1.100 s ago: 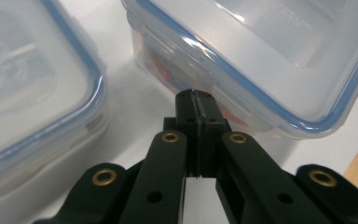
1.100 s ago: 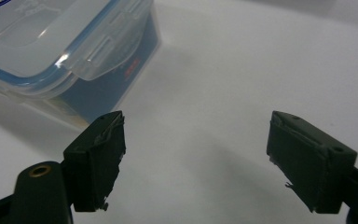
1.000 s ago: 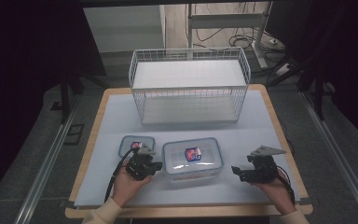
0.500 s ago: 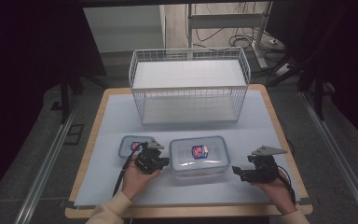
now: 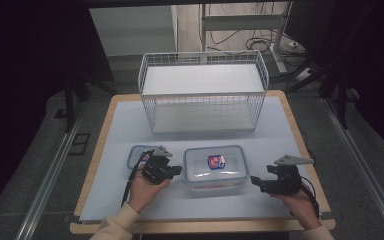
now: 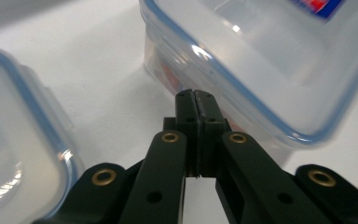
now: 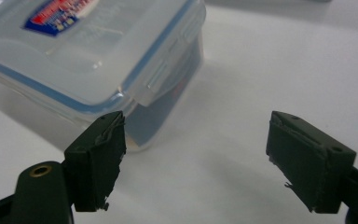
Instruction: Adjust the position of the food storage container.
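Resting on the white table mat (image 5: 130, 200) in front of the white wire basket (image 5: 203, 90), the large clear rectangular plastic container with a blue-rimmed lid and a red-and-blue label (image 5: 214, 167) lies between the two grippers. The left gripper (image 5: 176, 171), jaws pressed together with nothing between them, has its tips at the container's left side wall, with the smaller clear blue-rimmed plastic container (image 5: 136, 156) just beside it. The right gripper (image 5: 254, 181), jaws spread wide, sits near the large container's right end, apart from its latch flap (image 7: 156, 84).
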A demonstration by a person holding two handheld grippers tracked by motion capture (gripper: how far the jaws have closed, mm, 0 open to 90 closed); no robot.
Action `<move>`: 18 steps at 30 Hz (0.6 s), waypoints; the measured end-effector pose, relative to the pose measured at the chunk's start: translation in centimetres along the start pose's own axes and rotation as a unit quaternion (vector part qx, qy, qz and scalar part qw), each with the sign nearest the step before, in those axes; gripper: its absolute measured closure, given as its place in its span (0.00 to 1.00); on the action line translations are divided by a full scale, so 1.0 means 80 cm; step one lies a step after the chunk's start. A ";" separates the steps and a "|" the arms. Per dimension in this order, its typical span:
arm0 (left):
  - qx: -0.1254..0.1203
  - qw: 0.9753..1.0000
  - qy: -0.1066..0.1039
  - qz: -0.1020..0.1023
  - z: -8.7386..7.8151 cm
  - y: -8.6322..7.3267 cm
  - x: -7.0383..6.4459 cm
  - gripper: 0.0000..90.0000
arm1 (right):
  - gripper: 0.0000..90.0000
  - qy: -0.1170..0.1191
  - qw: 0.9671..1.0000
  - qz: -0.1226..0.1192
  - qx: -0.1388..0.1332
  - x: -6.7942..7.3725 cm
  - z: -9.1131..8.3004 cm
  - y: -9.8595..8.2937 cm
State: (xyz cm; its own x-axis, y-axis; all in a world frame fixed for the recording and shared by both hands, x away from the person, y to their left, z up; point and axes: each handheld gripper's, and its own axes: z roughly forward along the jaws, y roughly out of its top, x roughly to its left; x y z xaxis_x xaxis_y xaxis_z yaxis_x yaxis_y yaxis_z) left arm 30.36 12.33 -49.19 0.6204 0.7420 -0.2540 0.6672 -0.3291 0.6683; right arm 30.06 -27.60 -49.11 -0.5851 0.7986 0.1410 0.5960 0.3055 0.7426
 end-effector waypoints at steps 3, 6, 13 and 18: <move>-0.017 1.000 -0.010 -0.010 -0.014 -0.004 0.002 1.00 | 0.21 0.011 1.000 -0.003 -0.010 0.002 -0.005 0.003; -0.030 0.999 -0.012 -0.020 -0.022 -0.005 0.002 0.90 | 0.21 0.023 1.000 -0.006 -0.012 0.003 -0.005 0.005; -0.036 0.998 -0.029 -0.038 -0.022 0.001 -0.005 0.32 | 0.21 0.046 0.999 0.010 -0.023 0.002 -0.006 0.010; -0.035 0.995 -0.063 -0.065 -0.019 0.006 -0.007 0.23 | 0.22 0.065 0.998 0.016 -0.023 0.002 -0.006 0.016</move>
State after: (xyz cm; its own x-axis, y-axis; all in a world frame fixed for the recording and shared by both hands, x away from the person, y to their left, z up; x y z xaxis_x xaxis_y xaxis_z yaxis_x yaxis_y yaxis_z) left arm 29.74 12.64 -47.69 0.5804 0.6951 -0.4243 0.7178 -0.1906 0.6696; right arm 30.43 -27.34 -47.81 -0.6338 0.7332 0.2466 0.5916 0.2541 0.7652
